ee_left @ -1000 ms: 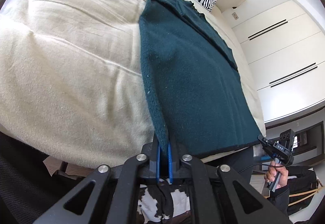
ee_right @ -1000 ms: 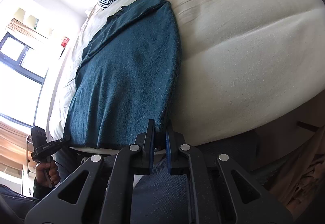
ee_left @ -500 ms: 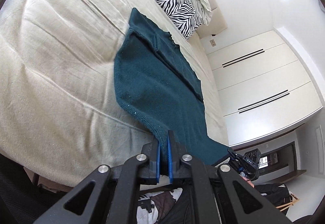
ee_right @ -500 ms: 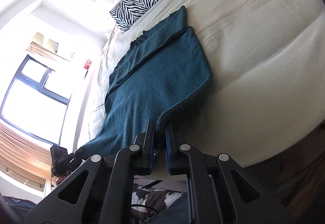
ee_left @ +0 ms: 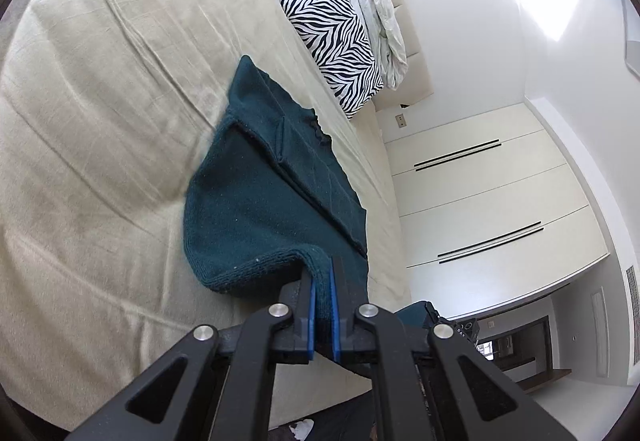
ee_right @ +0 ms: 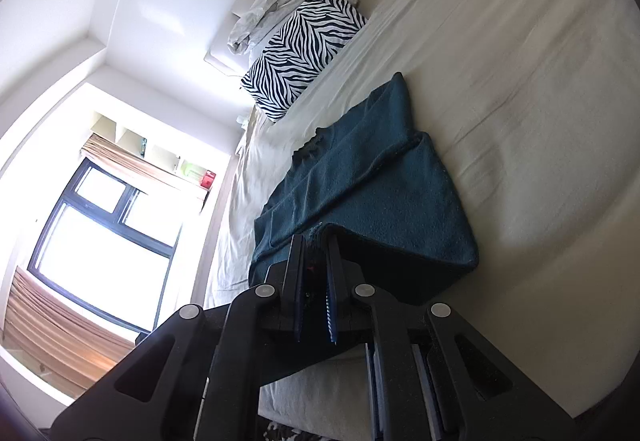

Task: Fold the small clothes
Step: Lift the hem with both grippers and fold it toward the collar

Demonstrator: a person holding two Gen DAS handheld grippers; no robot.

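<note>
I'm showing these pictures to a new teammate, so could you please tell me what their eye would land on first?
First, the dark teal knitted garment lying on the cream bedsheet, its near hem lifted and curling over. Both the left tongs and the right tongs are shut on that hem. Next, the black-and-white zebra-striped pillow at the head of the bed, with crumpled pale linen beside it.

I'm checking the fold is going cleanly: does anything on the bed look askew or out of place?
Nothing stands out. The teal sweater lies on the bed sheet, its near hem pinched by the left gripper and right gripper.
</note>
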